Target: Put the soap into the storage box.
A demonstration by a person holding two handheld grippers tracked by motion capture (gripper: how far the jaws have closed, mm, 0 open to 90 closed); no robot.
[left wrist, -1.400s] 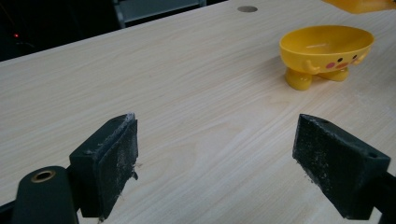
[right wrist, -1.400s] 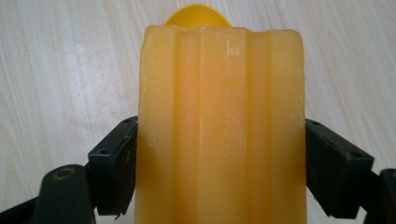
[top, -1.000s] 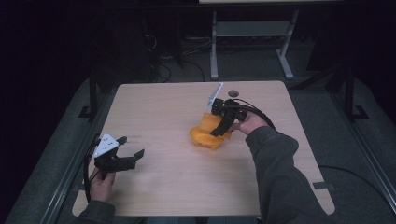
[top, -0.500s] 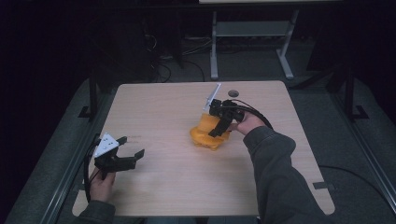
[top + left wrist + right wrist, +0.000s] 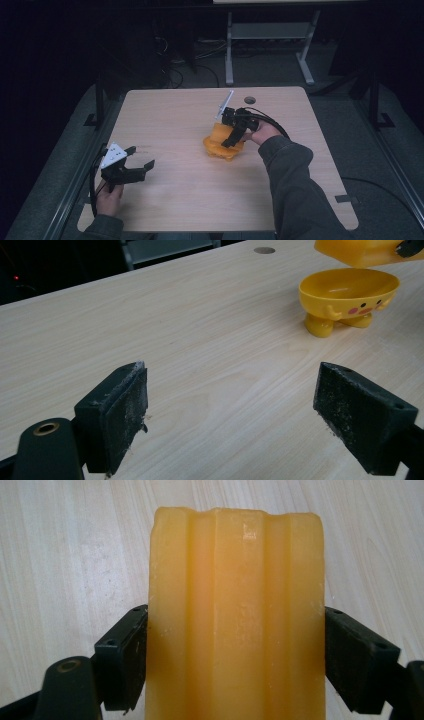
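Note:
A yellow bowl (image 5: 348,292) with small feet and a painted face stands on the wooden table (image 5: 180,115), right of its middle (image 5: 218,149). Just above the bowl hangs a yellow ribbed block (image 5: 235,605), also seen at the top edge of the left gripper view (image 5: 357,250). My right gripper (image 5: 240,655) is shut on the block, one jaw on each side (image 5: 232,136). My left gripper (image 5: 141,156) rests near the table's front left, open, with nothing but bare wood between its jaws (image 5: 239,415).
A round cable hole (image 5: 250,100) sits in the table near its far edge. A metal stand (image 5: 270,35) and cables lie on the dark floor behind. Bare wood lies between the two grippers.
My right gripper has edged slightly left with the yellow block, still over the bowl. The left gripper has stayed where it was.

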